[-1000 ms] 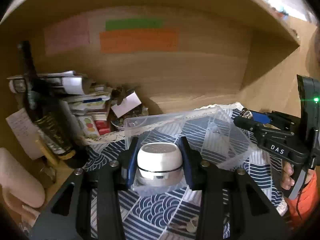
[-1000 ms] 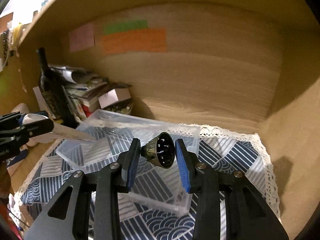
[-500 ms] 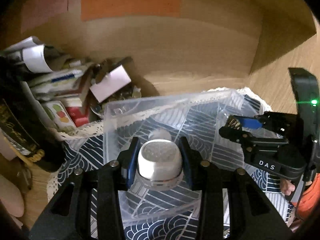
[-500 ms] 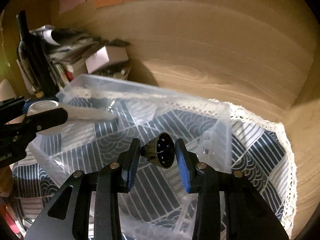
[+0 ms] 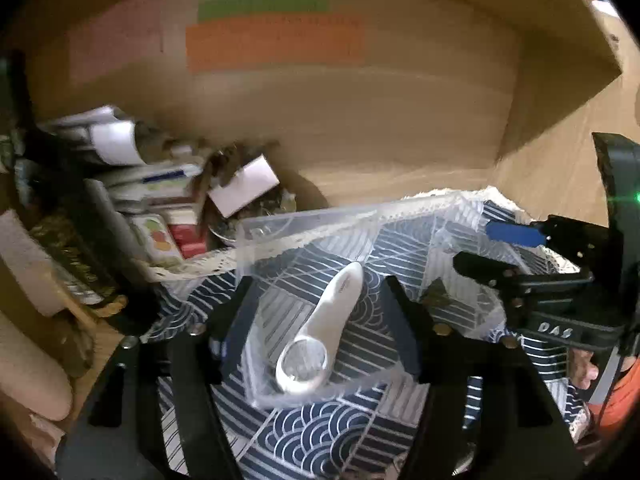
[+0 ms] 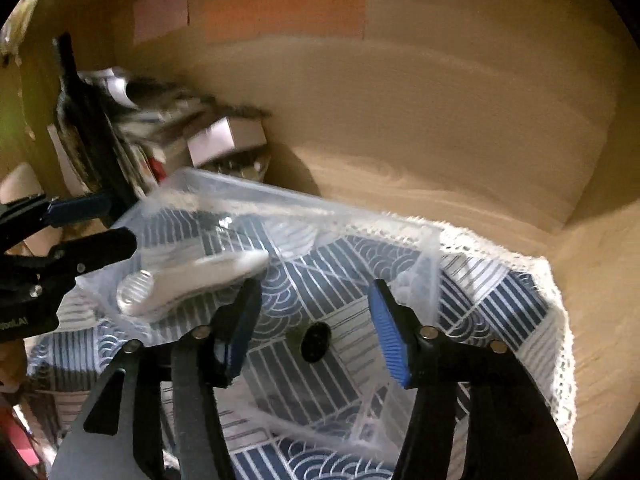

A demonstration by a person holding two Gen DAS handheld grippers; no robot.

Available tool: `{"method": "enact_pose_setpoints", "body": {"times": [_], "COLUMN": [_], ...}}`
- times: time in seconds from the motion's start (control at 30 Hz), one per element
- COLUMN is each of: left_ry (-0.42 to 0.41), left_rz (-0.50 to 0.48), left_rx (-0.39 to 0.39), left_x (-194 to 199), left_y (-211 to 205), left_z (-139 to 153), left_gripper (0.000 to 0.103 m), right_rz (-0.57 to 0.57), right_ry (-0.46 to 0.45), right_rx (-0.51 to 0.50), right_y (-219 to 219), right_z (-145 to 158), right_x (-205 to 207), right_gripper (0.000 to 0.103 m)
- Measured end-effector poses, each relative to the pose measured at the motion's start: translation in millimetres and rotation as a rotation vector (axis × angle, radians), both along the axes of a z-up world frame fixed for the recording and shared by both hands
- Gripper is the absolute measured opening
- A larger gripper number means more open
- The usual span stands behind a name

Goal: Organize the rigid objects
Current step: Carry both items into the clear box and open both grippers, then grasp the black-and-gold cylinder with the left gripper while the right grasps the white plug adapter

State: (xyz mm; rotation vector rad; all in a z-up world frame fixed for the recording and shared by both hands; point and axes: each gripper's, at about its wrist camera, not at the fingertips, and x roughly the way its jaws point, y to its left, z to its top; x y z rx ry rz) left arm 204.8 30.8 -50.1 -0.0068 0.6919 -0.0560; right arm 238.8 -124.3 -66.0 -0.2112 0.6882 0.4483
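- Clear plastic bin (image 5: 312, 216): sits on a blue-and-white patterned cloth (image 5: 320, 432) with a lace edge, in the lower centre of both views, inside a wooden alcove.
- White handheld device (image 5: 324, 324): lies on its side inside the bin, round end toward the lower edge of the left wrist frame, tapered end pointing to the upper right. In the right wrist view it appears blurred at centre left (image 6: 192, 276).
- Small dark cone-shaped object (image 6: 316, 342): lies on the bin floor, between and beyond the right claw fingers, touching neither. In the left wrist view it shows as a small dark shape (image 5: 436, 294) right of the device.
- Left claw (image 5: 320, 328): jaws wide apart, straddling the near end of the bin, holding nothing; the device lies between the fingers without contact.
- Right claw (image 6: 316, 328): jaws wide apart over the bin, holding nothing. It also appears at the right edge of the left wrist frame (image 5: 480, 248).
- Back wall: orange strip (image 5: 276, 42) with a green strip (image 5: 264, 2) above it, upper centre.
- Left of frame: a pile of papers and boxes (image 5: 160, 192) just beside the bin, and a dark bottle (image 6: 86, 120).
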Motion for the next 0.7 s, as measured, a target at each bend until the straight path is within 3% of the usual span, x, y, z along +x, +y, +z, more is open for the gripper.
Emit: {"method": "enact_pose_setpoints", "body": {"times": [0.13,0.2,0.37,0.7], "left_ry": [-0.032,-0.038,-0.02,0.101], "left_rz": [0.025,0.027,0.02,0.005], "left_rx": [0.01,0.014,0.023,-0.024], "left_x": [-30.8,-46.8,-84.7,-135.9], "left_y": [1.2,1.1,-2.6,-13.3], "left_z": [13.4,15.2,3.6,-48.6], "left_gripper": [0.091,0.094,0.096,0.096], "right_rz": [-0.009,-0.012,-0.011,-0.024], "right_ry": [-0.057,-0.079,-0.098,0.004], "right_rx": [0.04,0.053,0.089,0.103], "right_y": [-9.5,-14.0,-24.7,-29.1], "right_z": [20.9,27.0,27.9,-21.1], "right_x": [-29.2,-44.2,-81.5,-136.6], "right_gripper": [0.063,0.068,0.07,0.07]}}
